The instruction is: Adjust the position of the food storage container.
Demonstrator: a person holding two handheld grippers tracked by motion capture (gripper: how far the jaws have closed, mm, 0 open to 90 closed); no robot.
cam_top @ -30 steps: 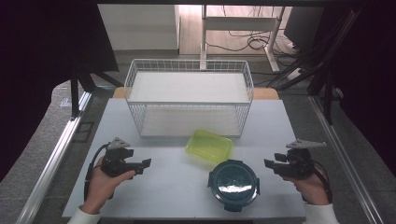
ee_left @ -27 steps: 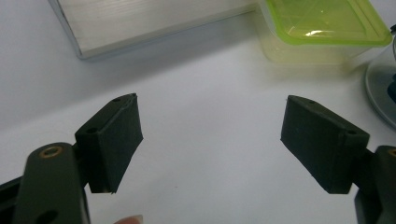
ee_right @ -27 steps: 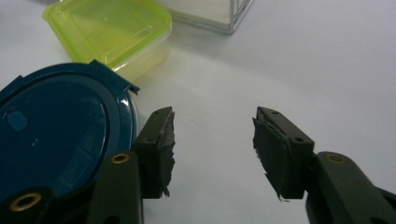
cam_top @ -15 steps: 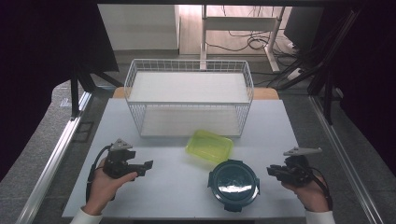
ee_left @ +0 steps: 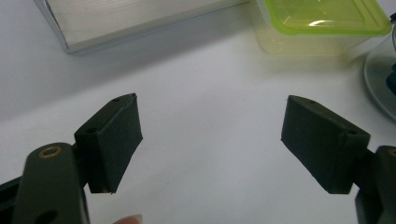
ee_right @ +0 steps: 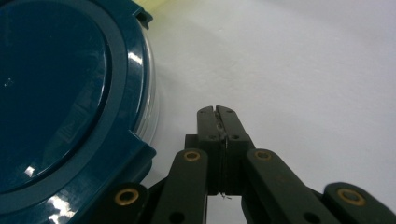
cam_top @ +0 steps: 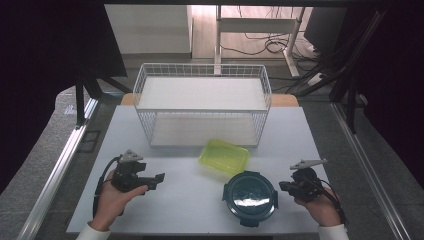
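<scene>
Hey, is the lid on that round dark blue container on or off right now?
On. The dark blue lid sits flat over the round container, and the right gripper view shows its latch tab folded down over the clear rim.

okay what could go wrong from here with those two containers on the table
The right tongs are shut, empty, close beside the round blue-lidded container; pushed forward like this they may shove it rather than grip it. That container sits very close to the green-lidded box, so a nudge could knock both. The left tongs are open, empty, farther away.
</scene>
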